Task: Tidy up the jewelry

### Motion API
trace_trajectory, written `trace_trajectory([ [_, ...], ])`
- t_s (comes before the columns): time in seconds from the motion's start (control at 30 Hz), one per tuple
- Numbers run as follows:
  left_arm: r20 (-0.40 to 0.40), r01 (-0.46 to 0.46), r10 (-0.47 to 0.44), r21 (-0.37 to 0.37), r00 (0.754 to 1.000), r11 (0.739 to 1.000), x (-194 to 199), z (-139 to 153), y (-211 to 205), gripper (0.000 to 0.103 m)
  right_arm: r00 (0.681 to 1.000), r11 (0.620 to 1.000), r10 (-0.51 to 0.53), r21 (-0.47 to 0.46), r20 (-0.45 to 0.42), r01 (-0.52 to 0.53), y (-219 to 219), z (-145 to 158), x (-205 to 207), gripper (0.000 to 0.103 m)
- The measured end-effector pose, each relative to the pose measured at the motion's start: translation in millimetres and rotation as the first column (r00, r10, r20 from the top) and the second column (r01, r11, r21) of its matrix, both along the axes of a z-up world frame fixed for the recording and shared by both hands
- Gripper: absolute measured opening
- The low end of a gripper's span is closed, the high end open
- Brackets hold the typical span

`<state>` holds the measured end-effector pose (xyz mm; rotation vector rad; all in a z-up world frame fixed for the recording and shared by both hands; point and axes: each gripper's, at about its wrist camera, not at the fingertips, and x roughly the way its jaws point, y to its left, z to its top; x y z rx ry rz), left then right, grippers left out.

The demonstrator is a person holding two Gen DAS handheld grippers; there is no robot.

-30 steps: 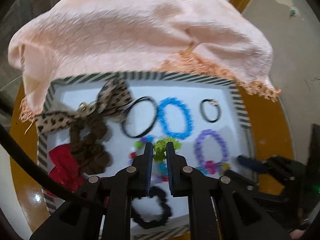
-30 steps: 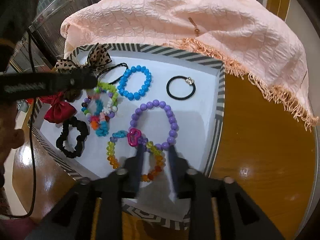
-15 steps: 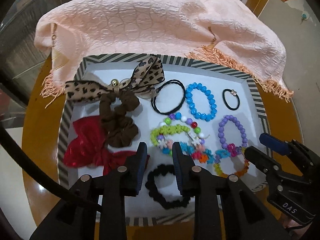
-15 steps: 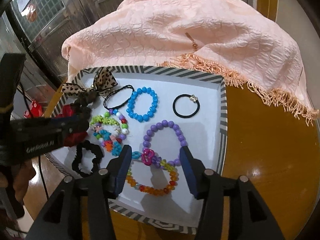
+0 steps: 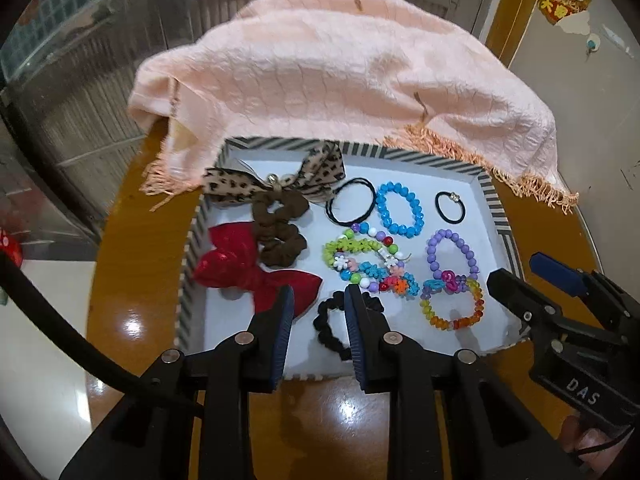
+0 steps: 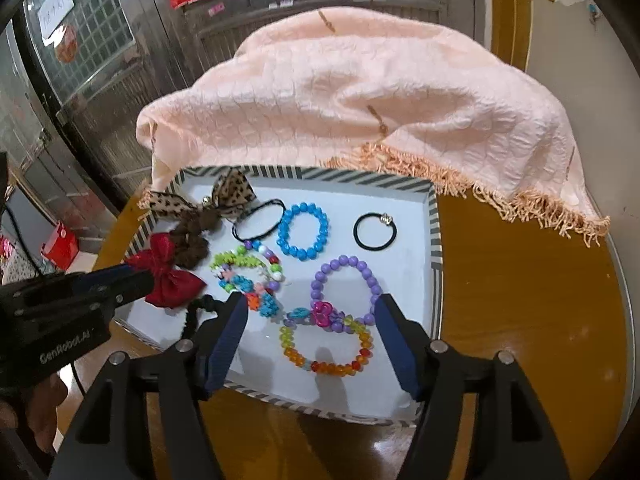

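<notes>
Nearly all the jewelry lies spread inside the striped tray [image 5: 505, 229], so the sorting looks close to done, though no end state is defined.

Blue bracelet [image 6: 304, 231], purple bracelet [image 6: 346, 287], rainbow bracelet [image 6: 326, 346] and thin black hair tie [image 6: 375, 231] lie mostly apart, though the purple and rainbow ones touch at a pink charm; the green-and-multicolour bead cluster [image 5: 368, 262] looks tangled and probably needs separating. Red bow [image 5: 256, 270], brown scrunchie [image 5: 280, 228] and leopard bow [image 5: 276, 178] overlap at the tray's left. Left tool [image 5: 318, 320] hovers partly open and empty above the black scrunchie [image 5: 334, 326]; right tool [image 6: 312, 344] hangs wide open, empty, over the rainbow bracelet. Tray sits on a glossy brown round worktop [image 6: 520, 300] under a draped peach fringed cloth [image 6: 360, 100]; glass-block panels [image 6: 84, 20] stand behind.
</notes>
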<state>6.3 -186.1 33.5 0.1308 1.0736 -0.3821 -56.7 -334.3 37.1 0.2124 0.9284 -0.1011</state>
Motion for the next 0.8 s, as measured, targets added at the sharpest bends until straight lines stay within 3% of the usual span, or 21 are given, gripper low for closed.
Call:
trace_trajectory([
  [0.1, 0.025, -0.005, 0.005, 0.000, 1.000, 1.000, -6.8, 10.1, 8.1, 0.007, 1.000, 1.000, -0.026, -0.017, 0.013, 0.026, 4.8, 6.2, -5.7, 0.077],
  [0.5, 0.130, -0.025, 0.025, -0.002, 0.991, 1.000, -36.2, 42.4, 33.0, 0.007, 0.996, 0.999, -0.029, -0.017, 0.086, 0.031, 27.4, 28.5, -29.3, 0.078],
  [0.8, 0.162, -0.033, 0.033, -0.007, 0.986, 0.999, -47.3, 51.1, 42.8, 0.007, 0.994, 0.998, -0.036, -0.046, 0.107, 0.041, 41.9, 36.8, -39.0, 0.080],
])
